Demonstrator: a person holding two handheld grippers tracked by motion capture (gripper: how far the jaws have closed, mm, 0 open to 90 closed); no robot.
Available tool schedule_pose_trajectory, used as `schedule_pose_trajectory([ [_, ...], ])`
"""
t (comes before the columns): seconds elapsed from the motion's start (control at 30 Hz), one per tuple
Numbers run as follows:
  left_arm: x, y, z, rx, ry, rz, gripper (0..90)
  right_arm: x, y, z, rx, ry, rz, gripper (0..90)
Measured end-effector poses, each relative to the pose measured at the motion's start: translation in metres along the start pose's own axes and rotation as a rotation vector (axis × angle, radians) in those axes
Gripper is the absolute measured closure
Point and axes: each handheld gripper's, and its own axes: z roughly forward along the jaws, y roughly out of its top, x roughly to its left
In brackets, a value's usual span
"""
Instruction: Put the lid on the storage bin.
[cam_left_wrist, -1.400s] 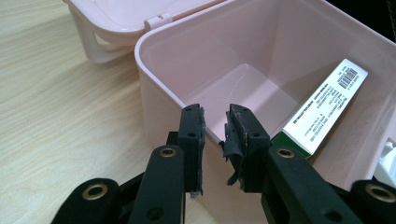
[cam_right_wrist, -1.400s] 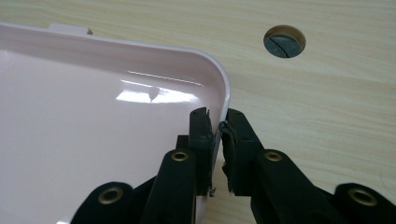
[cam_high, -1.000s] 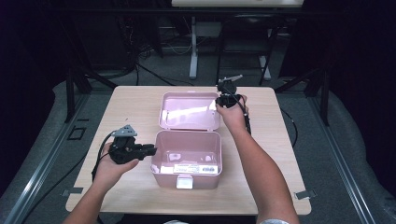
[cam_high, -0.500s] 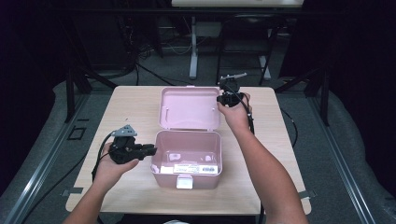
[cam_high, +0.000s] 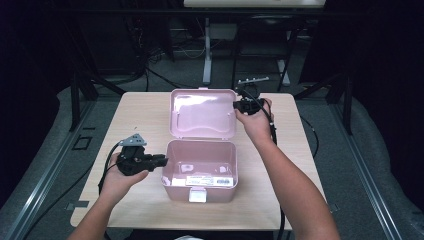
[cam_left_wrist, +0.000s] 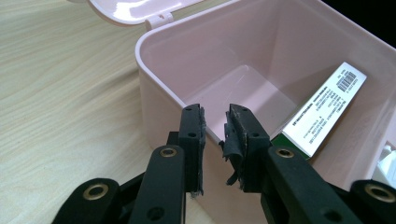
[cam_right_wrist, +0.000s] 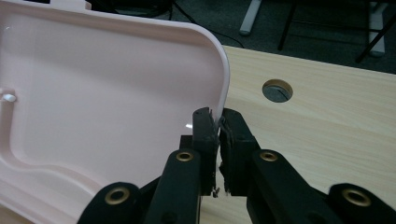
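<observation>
A pink plastic box stands open on the wooden table, with a white barcode label inside it. Its lid tilts up from the far hinge. My left gripper grips the box's left wall; in the left gripper view the jaws straddle the rim, one pad inside and one outside. At the lid's right edge, my right gripper holds it raised. The right gripper view shows its jaws pinched on the thin rim of the lid.
The table is light wood with a round cable hole to the right of the lid. A white latch hangs on the box's front. Dark floor, stands and cables surround the table.
The lid has swung up from lying back to a steeper tilt. My right hand has risen with its edge. The left hand and the box have kept still.
</observation>
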Motion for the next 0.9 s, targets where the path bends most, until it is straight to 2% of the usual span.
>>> schedule_pose_trajectory([
  [0.23,0.000,0.000,0.000,-0.002,0.001,-0.004,75.8,0.000,-0.001,-0.012,-0.022,0.025,-0.010,85.7],
  [0.5,0.000,0.000,0.000,0.001,0.002,-0.001,75.8,0.003,-0.007,-0.029,-0.078,0.050,-0.033,86.2],
  [0.77,-0.002,0.000,0.000,0.002,0.011,-0.007,75.8,0.006,-0.012,-0.043,-0.100,0.059,-0.055,86.3],
  [0.9,-0.003,0.000,0.000,0.005,0.017,-0.005,76.0,0.009,-0.016,-0.050,-0.120,0.056,-0.080,86.2],
])
